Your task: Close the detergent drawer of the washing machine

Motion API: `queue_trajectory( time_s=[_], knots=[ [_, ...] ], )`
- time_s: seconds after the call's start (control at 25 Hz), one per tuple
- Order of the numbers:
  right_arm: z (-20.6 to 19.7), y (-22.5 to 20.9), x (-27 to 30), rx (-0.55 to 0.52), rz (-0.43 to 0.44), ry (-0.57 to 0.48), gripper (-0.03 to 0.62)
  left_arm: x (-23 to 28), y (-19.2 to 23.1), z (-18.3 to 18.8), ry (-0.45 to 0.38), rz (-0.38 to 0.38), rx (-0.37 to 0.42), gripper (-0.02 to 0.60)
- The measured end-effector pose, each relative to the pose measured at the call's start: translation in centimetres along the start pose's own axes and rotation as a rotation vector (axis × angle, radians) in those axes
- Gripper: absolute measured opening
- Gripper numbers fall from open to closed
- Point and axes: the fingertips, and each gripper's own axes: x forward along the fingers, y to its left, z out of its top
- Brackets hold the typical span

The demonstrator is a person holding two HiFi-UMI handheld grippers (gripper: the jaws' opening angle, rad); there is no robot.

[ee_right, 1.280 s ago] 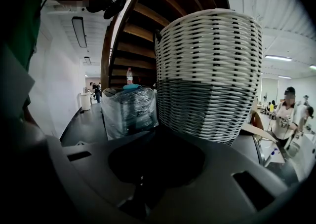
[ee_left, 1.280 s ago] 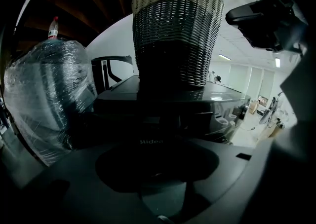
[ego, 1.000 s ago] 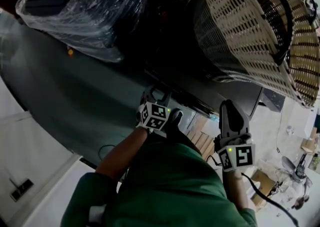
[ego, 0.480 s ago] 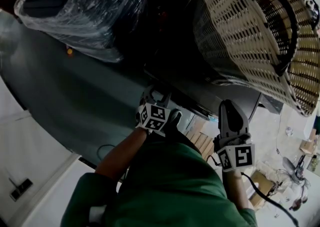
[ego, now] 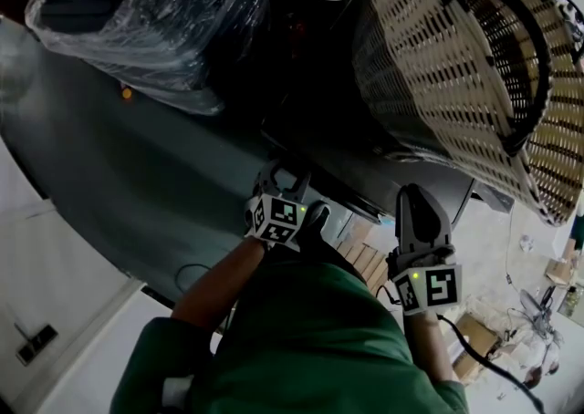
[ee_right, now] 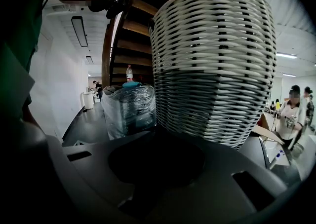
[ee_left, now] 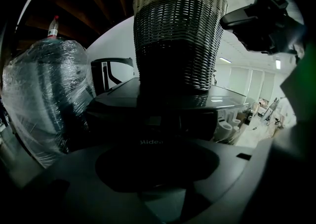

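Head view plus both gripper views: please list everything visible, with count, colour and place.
Wicker basket: one, beige and dark, on top of the washing machine.
Plastic-wrapped bundle: one, clear film over dark contents, left of the basket.
Washing machine: one, dark grey, under the basket.
Bystanders: at least two, background of the right gripper view.
Green sleeve: the person's, bottom of the head view.
Left hand-held gripper: one, grey, near the machine's front.
Right hand-held gripper: one, grey, further right; jaws have just been closing, nothing seen between them.
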Motion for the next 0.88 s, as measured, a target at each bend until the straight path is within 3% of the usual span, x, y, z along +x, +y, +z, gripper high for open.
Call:
queue_trajectory(
  time_s=[0.88],
  knots=[
    [0.15,-0.05,0.62,0.001,0.04,0.001,0.057,0.59,0.18,0.51,-0.002,-0.009,0.003,0.229]
  ],
)
